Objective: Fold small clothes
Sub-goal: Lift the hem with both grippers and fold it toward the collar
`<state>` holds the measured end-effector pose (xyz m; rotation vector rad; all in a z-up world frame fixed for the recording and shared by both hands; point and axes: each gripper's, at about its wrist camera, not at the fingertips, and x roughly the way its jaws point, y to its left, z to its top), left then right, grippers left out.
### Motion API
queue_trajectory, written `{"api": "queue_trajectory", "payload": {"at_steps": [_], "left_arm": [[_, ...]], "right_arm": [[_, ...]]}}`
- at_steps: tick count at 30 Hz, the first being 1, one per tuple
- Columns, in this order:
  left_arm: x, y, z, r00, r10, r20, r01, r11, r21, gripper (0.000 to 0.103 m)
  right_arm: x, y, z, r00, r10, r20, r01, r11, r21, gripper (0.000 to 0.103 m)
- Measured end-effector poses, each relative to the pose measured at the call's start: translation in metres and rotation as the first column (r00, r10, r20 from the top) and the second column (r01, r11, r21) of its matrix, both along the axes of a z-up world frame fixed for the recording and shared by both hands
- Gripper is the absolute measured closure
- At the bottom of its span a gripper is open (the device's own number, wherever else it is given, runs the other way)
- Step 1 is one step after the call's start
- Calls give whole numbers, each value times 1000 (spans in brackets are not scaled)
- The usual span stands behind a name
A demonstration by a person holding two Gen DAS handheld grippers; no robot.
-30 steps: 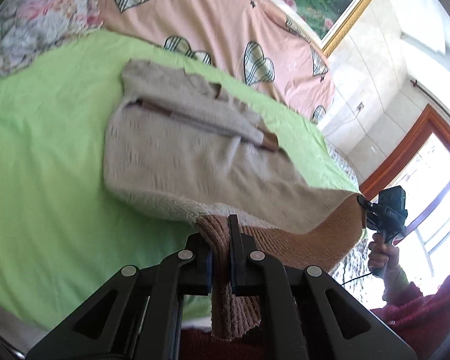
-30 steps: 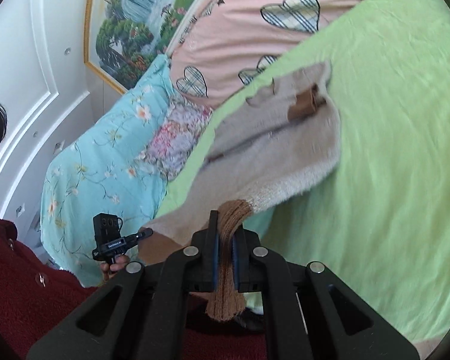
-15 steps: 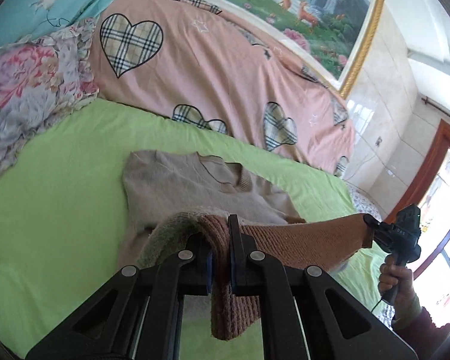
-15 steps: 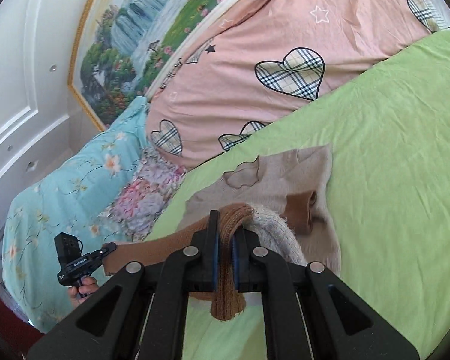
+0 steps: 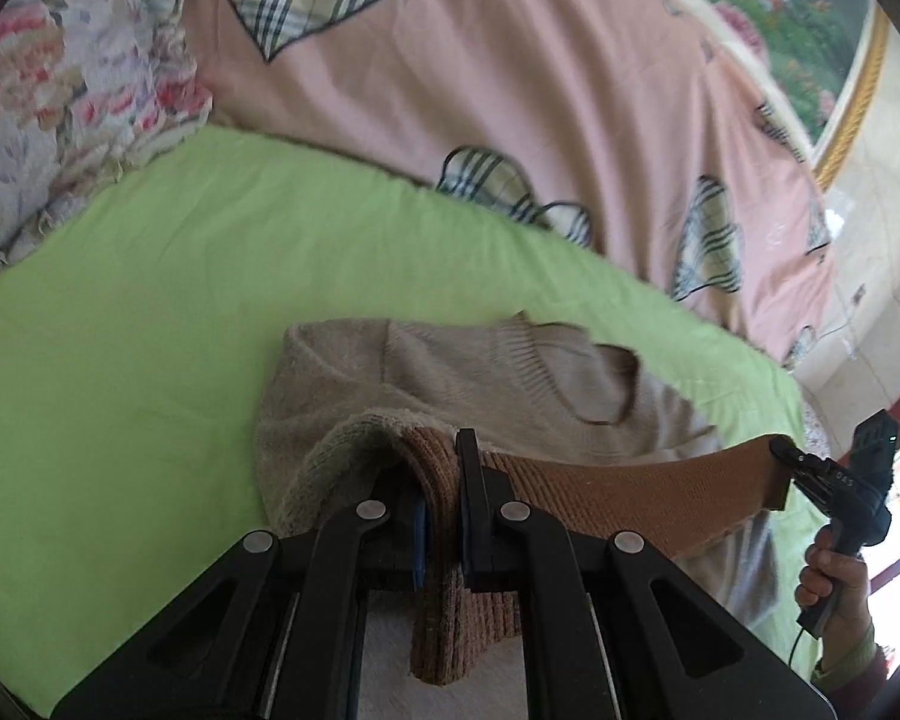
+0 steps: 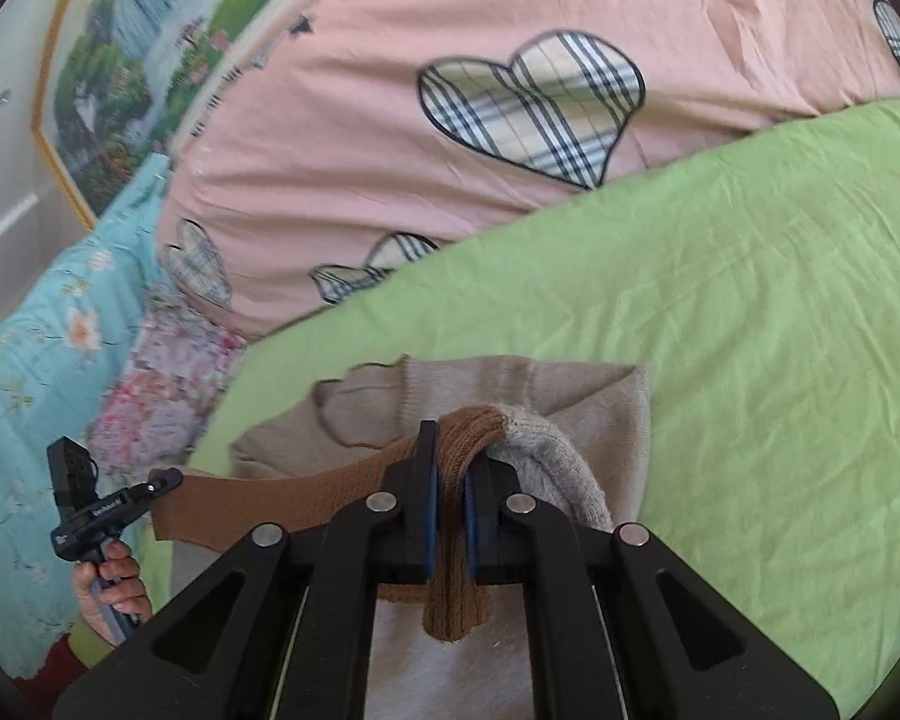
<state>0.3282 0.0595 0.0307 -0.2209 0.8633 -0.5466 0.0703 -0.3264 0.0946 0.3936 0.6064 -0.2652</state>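
Observation:
A small beige knit sweater [image 5: 450, 378] with a brown ribbed hem [image 5: 630, 492] lies on the green sheet, neckline toward the pillows. My left gripper [image 5: 441, 480] is shut on the left corner of the brown hem. My right gripper [image 6: 450, 468] is shut on the right corner of the hem [image 6: 306, 492]. The hem is stretched between both grippers and held over the sweater's upper body [image 6: 570, 396], close to the collar. The right gripper also shows in the left wrist view [image 5: 810, 474], the left one in the right wrist view [image 6: 150, 489].
The green sheet [image 5: 150, 330] spreads wide around the sweater. A pink quilt with plaid hearts [image 6: 510, 120] rises just beyond the collar. Floral pillows [image 5: 60, 90] lie at the left. A framed painting [image 6: 120, 90] hangs on the wall behind.
Both grippers have carried the brown hem forward over the sweater toward the collar, doubling the lower half onto the upper half. Both stay shut on the hem.

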Motion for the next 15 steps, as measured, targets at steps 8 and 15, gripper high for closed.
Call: {"api": "queue_trajectory", "payload": {"at_steps": [8,15], "left_arm": [[22,-5,-44,996,-4,-85,6,1000,27,90],[-63,-7,-26,974,-214,-69,212,977,-33,76]], "right_arm": [[22,-27,-49,991,-71,-116,78,995,59,89],[-25,8,-25,999,-39,-12,40,999,33,64]]}}
